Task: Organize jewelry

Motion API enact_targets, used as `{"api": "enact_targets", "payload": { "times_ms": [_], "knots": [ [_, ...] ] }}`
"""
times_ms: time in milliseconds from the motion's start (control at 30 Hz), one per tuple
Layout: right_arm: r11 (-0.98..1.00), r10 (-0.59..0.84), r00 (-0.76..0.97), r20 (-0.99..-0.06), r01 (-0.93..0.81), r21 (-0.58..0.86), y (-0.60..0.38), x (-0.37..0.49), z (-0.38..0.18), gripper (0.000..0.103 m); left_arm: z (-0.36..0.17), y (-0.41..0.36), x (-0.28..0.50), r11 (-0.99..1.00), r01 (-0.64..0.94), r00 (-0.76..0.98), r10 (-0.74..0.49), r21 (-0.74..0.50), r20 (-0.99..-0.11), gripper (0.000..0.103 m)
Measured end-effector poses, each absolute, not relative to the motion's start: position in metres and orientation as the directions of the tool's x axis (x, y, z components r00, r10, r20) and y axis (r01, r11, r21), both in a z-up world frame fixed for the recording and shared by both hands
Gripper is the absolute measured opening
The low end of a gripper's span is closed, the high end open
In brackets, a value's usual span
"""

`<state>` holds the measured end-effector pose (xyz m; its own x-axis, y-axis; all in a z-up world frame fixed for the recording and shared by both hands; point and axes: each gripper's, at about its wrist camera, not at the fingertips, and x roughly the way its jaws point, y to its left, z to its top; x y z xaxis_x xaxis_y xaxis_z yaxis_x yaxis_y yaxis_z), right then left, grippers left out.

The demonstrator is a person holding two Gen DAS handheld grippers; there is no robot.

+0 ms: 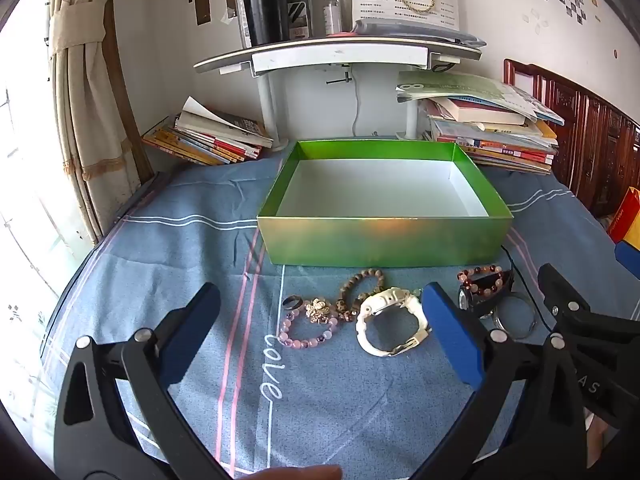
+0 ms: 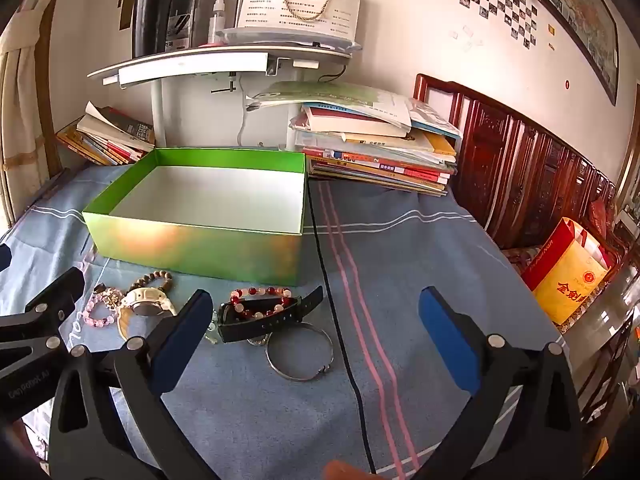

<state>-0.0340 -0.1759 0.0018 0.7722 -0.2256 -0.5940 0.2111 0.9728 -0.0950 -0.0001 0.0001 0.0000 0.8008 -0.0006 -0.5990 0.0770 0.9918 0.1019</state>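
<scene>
A green box [image 1: 384,246] [image 2: 192,248] with a white inside stands empty on the blue cloth. In front of it lies a row of jewelry: a dark ring [image 1: 293,302], a pink bead bracelet [image 1: 308,332] with a gold flower piece, a brown bead bracelet [image 1: 362,284], a white watch [image 1: 390,322] [image 2: 146,306], a red and white bead bracelet [image 2: 260,300] on a black watch [image 2: 264,322], and a silver bangle [image 2: 300,354]. My left gripper [image 1: 320,332] hovers open before the pink bracelet and white watch. My right gripper [image 2: 316,334] hovers open over the bangle.
Book stacks [image 1: 208,138] [image 2: 376,152] flank a white shelf stand [image 1: 340,54] behind the box. A black cable [image 2: 340,320] runs across the cloth right of the bangle. A red wooden bedframe [image 2: 520,176] and a red-yellow bag [image 2: 568,276] are at right.
</scene>
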Motion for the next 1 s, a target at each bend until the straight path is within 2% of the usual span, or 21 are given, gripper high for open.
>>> {"api": "enact_targets", "payload": {
  "times_ms": [1000],
  "knots": [
    [0.974,-0.221,0.776,-0.590,0.211,-0.087,-0.1759,-0.0340,0.0011,0.101,-0.0001,-0.0001,0.0002,0.991,0.078,0.798,0.001,0.105,-0.603,0.099]
  ]
}}
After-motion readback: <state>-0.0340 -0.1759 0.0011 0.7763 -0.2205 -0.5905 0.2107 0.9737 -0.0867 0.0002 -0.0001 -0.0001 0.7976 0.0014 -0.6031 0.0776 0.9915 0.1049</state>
